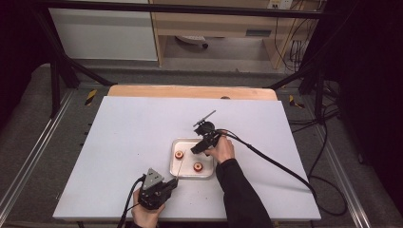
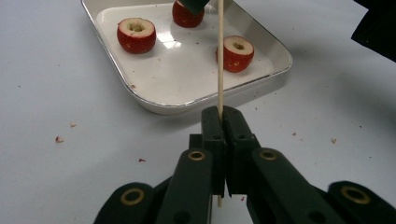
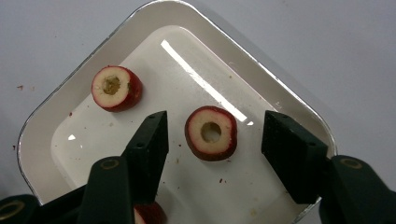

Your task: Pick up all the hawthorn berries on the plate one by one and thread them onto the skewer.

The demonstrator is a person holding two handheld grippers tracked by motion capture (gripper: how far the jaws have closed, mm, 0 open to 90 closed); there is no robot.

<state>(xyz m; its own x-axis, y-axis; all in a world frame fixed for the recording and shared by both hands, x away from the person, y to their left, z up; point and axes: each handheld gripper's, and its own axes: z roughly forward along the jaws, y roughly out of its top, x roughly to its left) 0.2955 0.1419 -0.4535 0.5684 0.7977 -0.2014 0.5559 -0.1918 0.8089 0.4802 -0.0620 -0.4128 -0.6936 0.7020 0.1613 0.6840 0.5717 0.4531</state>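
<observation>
A shallow white metal tray (image 1: 174, 142) holds three cored red fruit pieces. My right gripper (image 3: 215, 127) hangs over the tray, pointing down, with its jaws on either side of one ring-shaped piece (image 3: 196, 133) and a gap on both sides, so it is open. A second piece (image 3: 116, 87) lies to the upper left, and a third (image 3: 150, 214) peeks out under the left jaw. My left gripper (image 2: 222, 114) rests near the table's front edge, shut on a thin wooden skewer (image 2: 220, 56) whose tip reaches over the tray.
The tray sits mid-table on a white board (image 1: 123, 142), with small red crumbs scattered around it. The right gripper's cable (image 1: 275, 164) trails off to the right. A wooden strip (image 1: 190, 91) borders the far edge.
</observation>
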